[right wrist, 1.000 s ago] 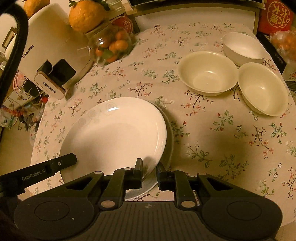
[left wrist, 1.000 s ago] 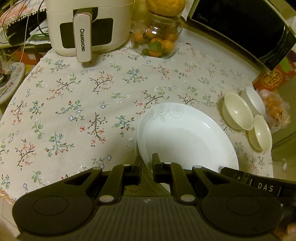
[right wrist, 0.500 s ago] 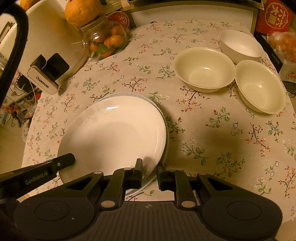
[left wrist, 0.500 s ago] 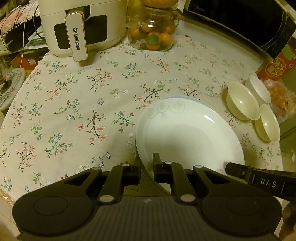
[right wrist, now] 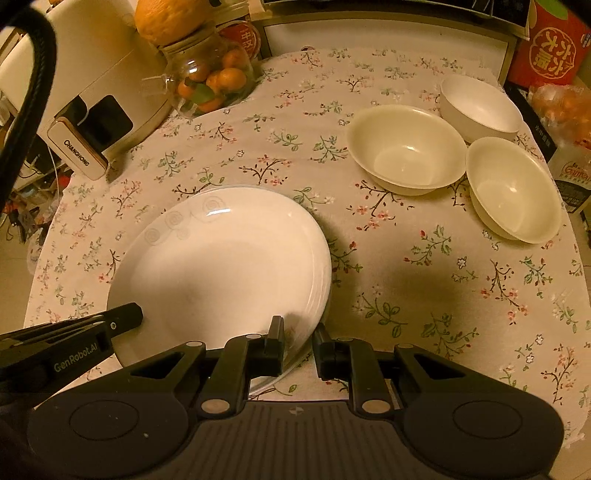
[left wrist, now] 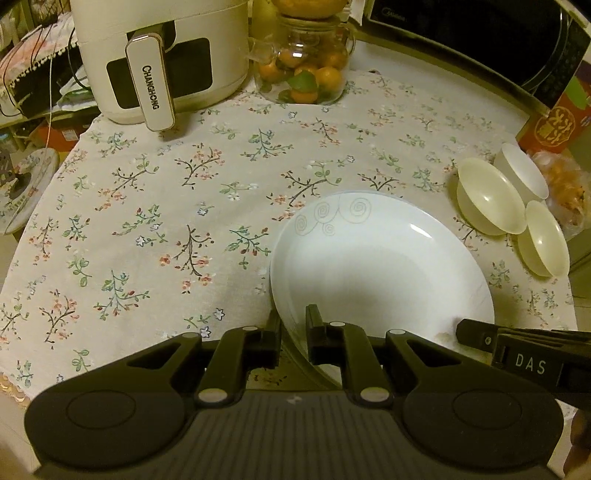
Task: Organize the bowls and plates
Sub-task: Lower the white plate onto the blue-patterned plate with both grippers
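A white plate with swirl marks [left wrist: 376, 266] lies on top of another plate whose rim shows beneath it [right wrist: 314, 295]. My left gripper [left wrist: 293, 332] is shut on the top plate's near left rim. My right gripper [right wrist: 298, 341] is shut on the plates' near right rim. Three cream bowls stand apart at the right: a wide one [right wrist: 406, 147], a white one behind it [right wrist: 480, 109] and one nearer [right wrist: 513, 188]. They also show in the left wrist view [left wrist: 487, 201].
A floral tablecloth [left wrist: 166, 221] covers the round table. A white air fryer [left wrist: 159, 55] and a glass jar of oranges [left wrist: 306, 74] stand at the back. A microwave [left wrist: 480, 33] and a red box [right wrist: 554, 48] are at the back right.
The top plate has come down and slid over the lower plate, so the two now lie nearly aligned. Both grippers moved down and forward with it.
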Demonstrator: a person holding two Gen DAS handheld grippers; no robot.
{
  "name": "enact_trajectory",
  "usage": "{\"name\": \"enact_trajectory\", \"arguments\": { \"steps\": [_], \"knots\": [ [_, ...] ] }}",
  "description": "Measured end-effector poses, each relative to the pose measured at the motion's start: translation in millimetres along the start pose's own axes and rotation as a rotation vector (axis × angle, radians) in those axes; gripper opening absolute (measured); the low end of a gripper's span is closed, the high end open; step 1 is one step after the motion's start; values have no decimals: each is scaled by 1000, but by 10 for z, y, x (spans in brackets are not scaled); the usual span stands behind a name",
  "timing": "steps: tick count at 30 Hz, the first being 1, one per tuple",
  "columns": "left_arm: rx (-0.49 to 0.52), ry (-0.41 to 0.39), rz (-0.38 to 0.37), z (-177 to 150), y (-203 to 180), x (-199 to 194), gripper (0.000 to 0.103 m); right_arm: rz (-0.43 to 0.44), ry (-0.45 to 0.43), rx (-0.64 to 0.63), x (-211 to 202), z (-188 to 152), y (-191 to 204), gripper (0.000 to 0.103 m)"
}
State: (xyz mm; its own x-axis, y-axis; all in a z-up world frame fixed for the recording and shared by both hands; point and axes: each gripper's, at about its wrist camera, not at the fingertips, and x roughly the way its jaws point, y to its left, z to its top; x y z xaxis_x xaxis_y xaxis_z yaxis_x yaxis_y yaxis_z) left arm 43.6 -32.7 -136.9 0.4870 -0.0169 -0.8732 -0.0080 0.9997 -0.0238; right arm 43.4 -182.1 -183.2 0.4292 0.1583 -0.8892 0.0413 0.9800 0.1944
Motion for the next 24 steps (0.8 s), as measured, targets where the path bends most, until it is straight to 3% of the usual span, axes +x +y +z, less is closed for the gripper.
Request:
{"name": "enact_trajectory", "arguments": {
  "steps": [24],
  "knots": [
    [60,3,99,-47,-138,43,11,-92,-14,-82,23,-21,37,14]
  ]
}}
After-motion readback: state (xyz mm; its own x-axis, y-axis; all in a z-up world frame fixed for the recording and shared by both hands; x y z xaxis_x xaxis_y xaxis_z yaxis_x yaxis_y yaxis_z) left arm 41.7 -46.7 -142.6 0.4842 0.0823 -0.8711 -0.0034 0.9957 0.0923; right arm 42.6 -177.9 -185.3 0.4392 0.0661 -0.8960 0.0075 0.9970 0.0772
